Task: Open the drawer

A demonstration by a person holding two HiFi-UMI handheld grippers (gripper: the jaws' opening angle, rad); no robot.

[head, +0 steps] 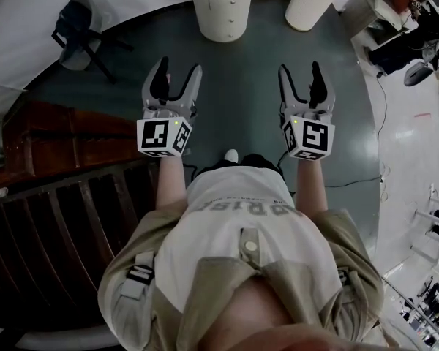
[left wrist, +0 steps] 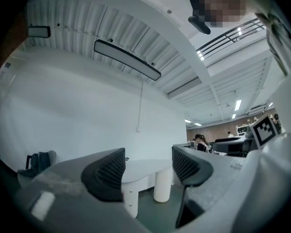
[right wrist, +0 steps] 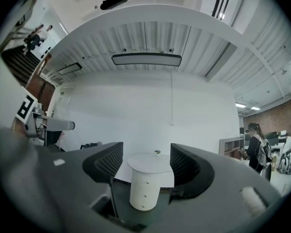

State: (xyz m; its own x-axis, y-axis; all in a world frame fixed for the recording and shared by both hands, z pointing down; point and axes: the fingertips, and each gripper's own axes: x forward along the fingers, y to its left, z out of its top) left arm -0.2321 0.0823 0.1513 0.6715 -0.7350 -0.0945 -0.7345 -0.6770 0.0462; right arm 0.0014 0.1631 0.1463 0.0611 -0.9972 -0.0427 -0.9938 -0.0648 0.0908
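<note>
A white round pedestal [right wrist: 145, 191] with three small knobs down its front, its drawers all closed, carries a white tabletop. It stands some way ahead, framed between the jaws in the right gripper view. In the head view the pedestal [head: 222, 14] is at the top centre, well beyond both grippers. My left gripper [head: 178, 70] and right gripper [head: 300, 70] are held side by side in the air above the dark green floor, both open and holding nothing. In the left gripper view the gripper [left wrist: 148, 166] points at the tabletop [left wrist: 140, 170] and its legs.
A second white table leg [head: 307, 4] stands right of the pedestal. A dark chair [head: 77, 31] sits at the far left by the wall. Dark wooden stairs and a railing [head: 55, 196] run along my left. Desks, cables and people fill the far right [head: 413, 28].
</note>
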